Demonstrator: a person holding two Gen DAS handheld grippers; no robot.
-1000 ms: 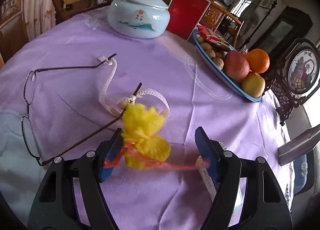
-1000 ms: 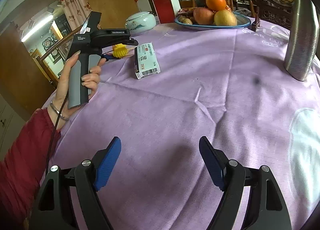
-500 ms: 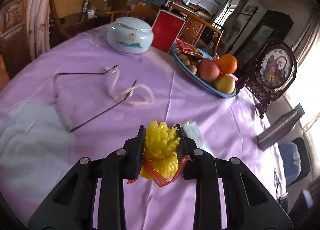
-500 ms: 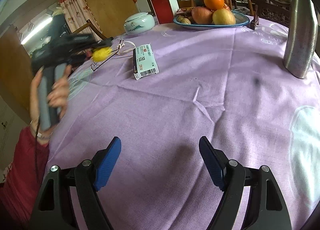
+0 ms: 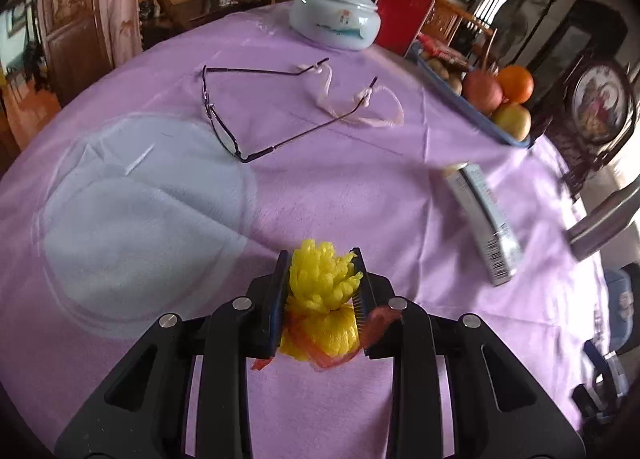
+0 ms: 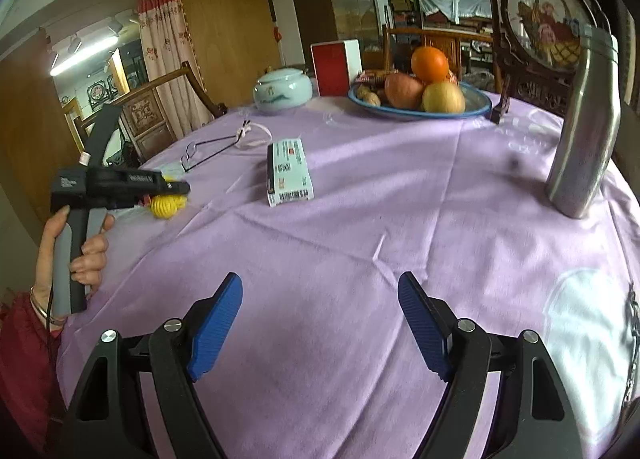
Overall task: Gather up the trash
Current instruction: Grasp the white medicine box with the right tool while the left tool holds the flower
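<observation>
My left gripper (image 5: pixel 321 259) is shut on a yellow foam fruit net (image 5: pixel 320 291) with an orange-red strip, held above the purple tablecloth (image 5: pixel 360 187). In the right wrist view the left gripper (image 6: pixel 176 189) is at the left edge of the table with the yellow net (image 6: pixel 168 206) in it. My right gripper (image 6: pixel 320 299) is open and empty, low over the near part of the cloth (image 6: pixel 360 243). A white carton box (image 6: pixel 289 171) lies flat mid-table; it also shows in the left wrist view (image 5: pixel 482 219).
Eyeglasses (image 5: pixel 240 115) with a white strap (image 5: pixel 360 111) lie on the cloth. A ceramic jar (image 5: pixel 334 21), a red box (image 5: pixel 404 21) and a fruit dish (image 6: pixel 420 101) stand at the back. A steel bottle (image 6: pixel 584 131) stands at right, a framed ornament (image 6: pixel 548 31) behind.
My left gripper closed on the yellow net, lifted it and drew back toward the table's near edge. The right gripper has stayed still and open.
</observation>
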